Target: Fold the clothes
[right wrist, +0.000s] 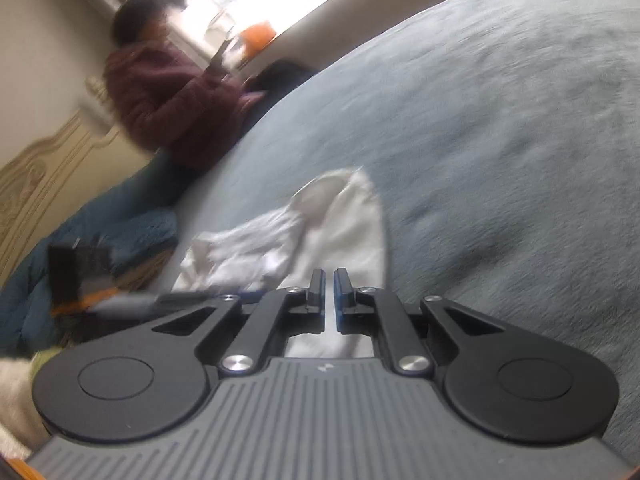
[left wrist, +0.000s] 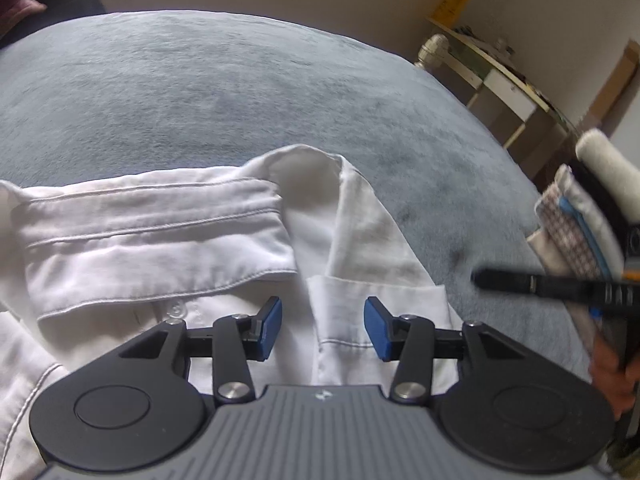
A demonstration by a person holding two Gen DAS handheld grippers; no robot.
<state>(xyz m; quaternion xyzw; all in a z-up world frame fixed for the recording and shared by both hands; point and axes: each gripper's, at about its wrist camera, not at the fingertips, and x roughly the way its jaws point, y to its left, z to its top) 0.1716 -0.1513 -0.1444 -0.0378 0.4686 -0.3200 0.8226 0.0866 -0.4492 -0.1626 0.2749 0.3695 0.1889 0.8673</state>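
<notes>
A white shirt (left wrist: 168, 240) lies on the grey-blue bed cover (left wrist: 200, 80), its collar and a stitched band folded across it. My left gripper (left wrist: 324, 328) hovers just above the shirt's front, jaws open, and its blue pads (left wrist: 272, 326) press on nothing. In the right wrist view the same shirt (right wrist: 340, 224) is a crumpled white heap ahead of my right gripper (right wrist: 329, 292). That gripper's pads stand almost together with no cloth visibly pinched. The right gripper also shows as a blurred black finger (left wrist: 540, 284) at the right edge of the left wrist view, beside the shirt.
A stack of folded clothes (left wrist: 576, 232) sits at the bed's right edge, with a cream shelf unit (left wrist: 500, 80) beyond it. A person in a maroon jacket (right wrist: 168, 96) sits at the bed's far side. A dark blue blanket (right wrist: 100, 240) lies by the carved headboard (right wrist: 40, 168).
</notes>
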